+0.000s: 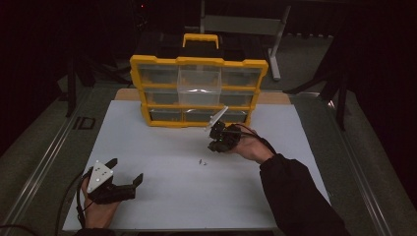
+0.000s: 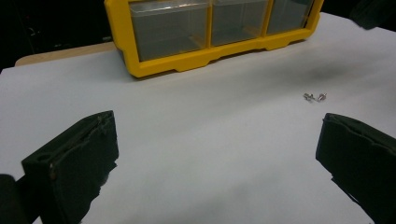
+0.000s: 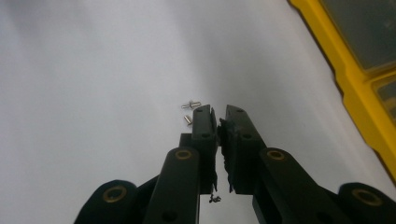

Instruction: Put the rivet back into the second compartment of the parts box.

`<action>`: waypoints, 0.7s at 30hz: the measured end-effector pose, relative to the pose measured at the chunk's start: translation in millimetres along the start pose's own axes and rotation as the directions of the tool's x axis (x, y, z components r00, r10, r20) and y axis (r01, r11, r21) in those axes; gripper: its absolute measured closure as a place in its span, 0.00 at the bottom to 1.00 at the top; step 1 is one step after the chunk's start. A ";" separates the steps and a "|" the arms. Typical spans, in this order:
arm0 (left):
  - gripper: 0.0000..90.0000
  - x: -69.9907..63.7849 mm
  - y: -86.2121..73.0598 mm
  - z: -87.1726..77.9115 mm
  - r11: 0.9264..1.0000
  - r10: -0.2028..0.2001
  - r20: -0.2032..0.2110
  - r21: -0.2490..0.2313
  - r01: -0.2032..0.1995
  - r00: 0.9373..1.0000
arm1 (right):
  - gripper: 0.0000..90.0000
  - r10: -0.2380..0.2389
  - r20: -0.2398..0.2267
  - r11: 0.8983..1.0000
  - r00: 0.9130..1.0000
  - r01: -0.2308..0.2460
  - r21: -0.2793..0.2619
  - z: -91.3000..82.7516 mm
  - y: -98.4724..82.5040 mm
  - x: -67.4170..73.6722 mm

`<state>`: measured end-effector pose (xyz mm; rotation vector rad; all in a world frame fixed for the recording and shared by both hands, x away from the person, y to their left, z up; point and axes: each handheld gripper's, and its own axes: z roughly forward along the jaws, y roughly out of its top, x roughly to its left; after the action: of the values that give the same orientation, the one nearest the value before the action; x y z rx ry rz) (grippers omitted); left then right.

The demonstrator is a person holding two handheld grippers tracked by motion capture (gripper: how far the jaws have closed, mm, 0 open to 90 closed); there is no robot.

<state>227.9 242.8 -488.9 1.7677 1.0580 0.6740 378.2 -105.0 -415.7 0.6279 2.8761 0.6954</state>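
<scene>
So the right gripper [image 1: 215, 143] hangs above the white table [image 1: 162, 196], a bit in front of the yellow drawer organizer [image 1: 198, 91], with the person's hand [image 1: 251, 147] wrapped round its back end. Its jaws are pretty much together, just a thin slit between the pads. In the right gripper view I can't make out anything pinched in that slit, apart from some frayed bits along the pad edges, so whether it carries something tiny is anyone's guess.

The small metal screws [image 1: 202, 162] lie loose on the table, a little cluster just below and to the left of that gripper in the high view. The right gripper view shows them on the white surface right beside the jaw tips, not touching them as far as I can tell. In the left gripper view they sit off to the right, near the far jaw.

The left gripper [image 1: 128, 174] rests low at the near left corner of the table, jaws spread wide with nothing but bare table between them, well apart from the screws.

The organizer stands upright at the back, clear drawers facing the person.
</scene>
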 end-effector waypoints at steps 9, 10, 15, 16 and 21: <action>0.00 0.6 0.0 -0.2 1.000 0.001 -0.003 0.002 -0.001 1.000 | 0.92 -0.038 -0.042 0.999 0.998 0.036 -0.033 -25.2 4.3 -9.8; 0.00 0.5 0.0 -0.2 1.000 0.001 -0.002 0.002 -0.001 1.000 | 0.92 -0.038 -0.045 0.999 0.998 0.037 -0.038 -28.7 5.0 -11.0; 0.00 0.5 0.0 0.1 1.000 -0.001 -0.002 0.001 0.001 1.000 | 0.92 -0.048 -0.045 0.998 0.998 0.046 -0.047 -44.7 9.5 -14.9; 0.00 0.5 0.0 0.1 1.000 -0.001 -0.003 0.002 0.001 1.000 | 0.92 -0.060 -0.044 0.997 0.997 0.058 -0.048 -47.7 10.5 -15.7; 0.00 0.5 -0.2 0.5 1.000 -0.001 -0.003 0.002 0.001 1.000 | 0.92 -0.076 -0.048 0.995 0.996 0.072 -0.075 -65.8 15.6 -19.4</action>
<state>228.5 243.0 -489.3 1.7682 1.0619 0.6754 387.9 -127.6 -349.7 0.4990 2.8874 0.8124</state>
